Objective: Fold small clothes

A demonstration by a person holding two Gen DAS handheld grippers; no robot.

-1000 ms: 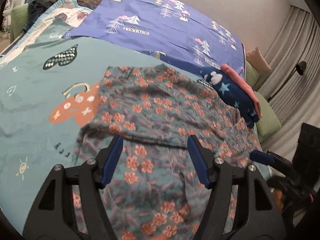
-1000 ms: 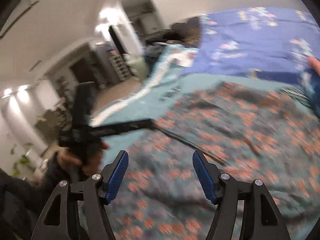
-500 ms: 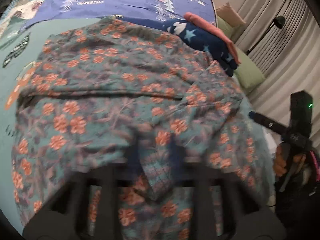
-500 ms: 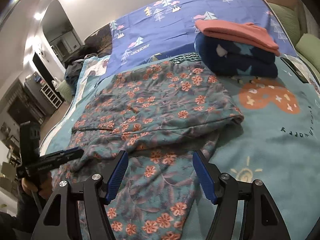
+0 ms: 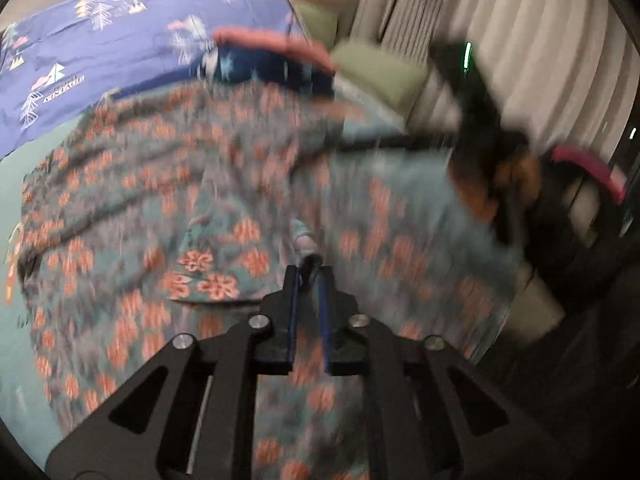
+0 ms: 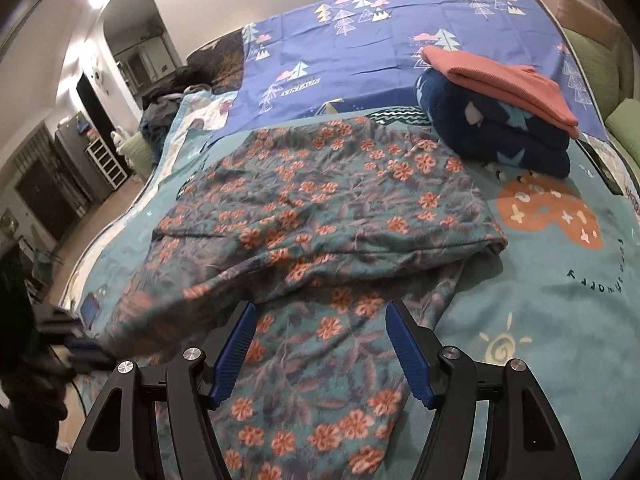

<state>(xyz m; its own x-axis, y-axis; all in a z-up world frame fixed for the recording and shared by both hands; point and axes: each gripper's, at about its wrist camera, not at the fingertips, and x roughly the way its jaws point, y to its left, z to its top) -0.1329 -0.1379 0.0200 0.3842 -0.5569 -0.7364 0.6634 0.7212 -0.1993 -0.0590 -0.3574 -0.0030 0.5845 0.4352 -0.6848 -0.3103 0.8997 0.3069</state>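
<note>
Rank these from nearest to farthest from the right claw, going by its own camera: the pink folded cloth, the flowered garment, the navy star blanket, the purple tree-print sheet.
1. The flowered garment lies directly under and ahead of the right claw.
2. The navy star blanket sits farther back, to the right.
3. The pink folded cloth lies on top of that blanket, slightly farther back.
4. The purple tree-print sheet is spread at the far end of the bed.

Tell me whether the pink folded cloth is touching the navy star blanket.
Touching. The right wrist view shows the pink cloth lying directly on top of the navy blanket, no gap between them.
</note>
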